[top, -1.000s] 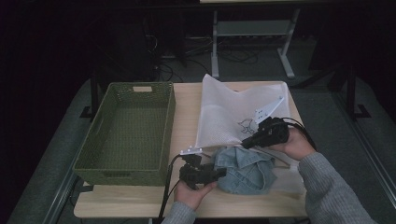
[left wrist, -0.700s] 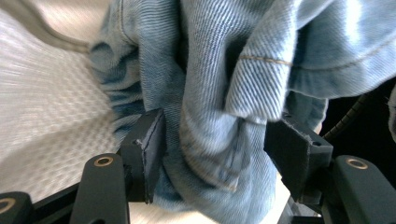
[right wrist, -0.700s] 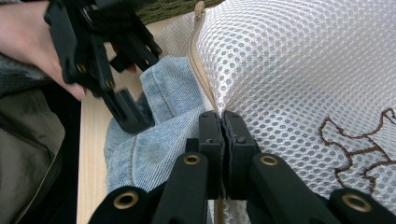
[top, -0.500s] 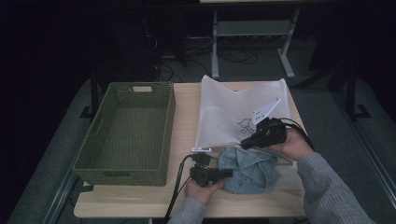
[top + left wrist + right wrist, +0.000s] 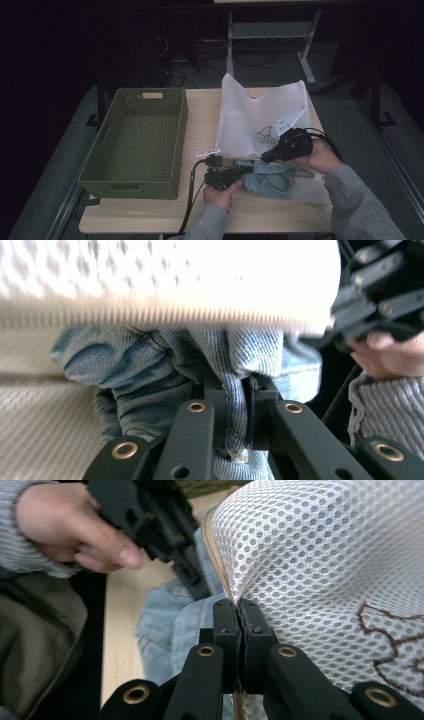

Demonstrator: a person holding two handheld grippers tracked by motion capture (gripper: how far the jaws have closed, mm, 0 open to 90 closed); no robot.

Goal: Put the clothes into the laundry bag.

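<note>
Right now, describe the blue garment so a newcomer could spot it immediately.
On the wooden table, right of the green woven basket, lies a white mesh bag. At its near open edge sits the crumpled denim garment, gripped by the left gripper. It is the one blue, twill-textured thing there.

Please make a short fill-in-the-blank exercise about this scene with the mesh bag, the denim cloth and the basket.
1. The left gripper is shut on the ____ cloth.
2. The right gripper pinches the edge of the white ____ bag.
3. The green basket stands to the ____ of the bag in the high view.

Missing words: denim; mesh; left
</note>
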